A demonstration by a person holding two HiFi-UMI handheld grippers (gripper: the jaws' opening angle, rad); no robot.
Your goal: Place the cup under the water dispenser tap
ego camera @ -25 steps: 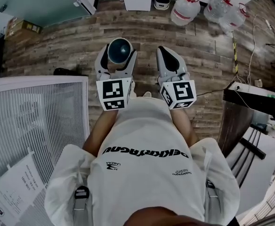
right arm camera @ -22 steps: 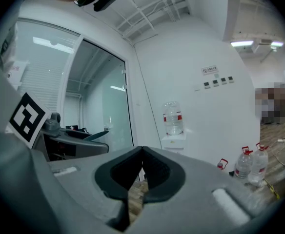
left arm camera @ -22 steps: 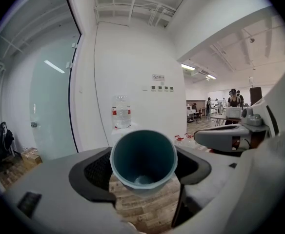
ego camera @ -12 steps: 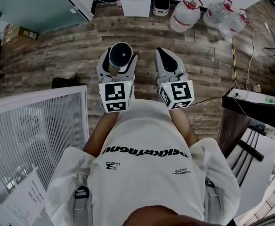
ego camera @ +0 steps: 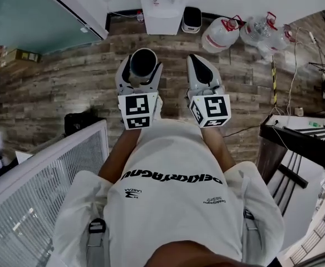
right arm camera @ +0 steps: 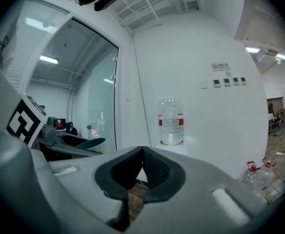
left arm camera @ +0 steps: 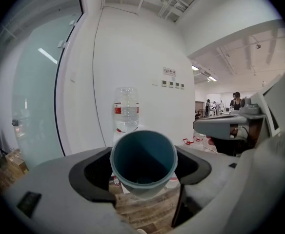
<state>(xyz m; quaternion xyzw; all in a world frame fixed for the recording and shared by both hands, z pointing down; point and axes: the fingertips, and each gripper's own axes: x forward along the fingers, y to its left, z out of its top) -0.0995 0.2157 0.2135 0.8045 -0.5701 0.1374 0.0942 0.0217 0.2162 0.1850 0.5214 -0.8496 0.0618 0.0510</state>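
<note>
A blue-grey cup (ego camera: 142, 63) stands upright between the jaws of my left gripper (ego camera: 141, 60), which is shut on its sides. The left gripper view looks into the cup's (left arm camera: 143, 162) open, empty mouth, with the left gripper (left arm camera: 142, 168) round it. My right gripper (ego camera: 197, 60) hangs beside it to the right, shut, with nothing in it; its tips (right arm camera: 141, 152) meet. The white water dispenser (ego camera: 162, 1) stands against the far wall straight ahead, some floor away. Its clear bottle (left arm camera: 126, 108) rises behind the cup and also shows as the bottle (right arm camera: 171, 122) in the right gripper view.
Two large water jugs (ego camera: 221, 18) (ego camera: 262, 22) and a small white bin (ego camera: 191, 5) sit right of the dispenser. A glass wall (ego camera: 34, 21) runs on the left, a white slatted panel (ego camera: 45, 174) at lower left, a dark table (ego camera: 301, 133) on the right. Cables trail over the wooden floor.
Both grippers, with the cup, have been carried forward over the floor toward the dispenser, which now shows larger. The slatted panel has slid back to the lower left.
</note>
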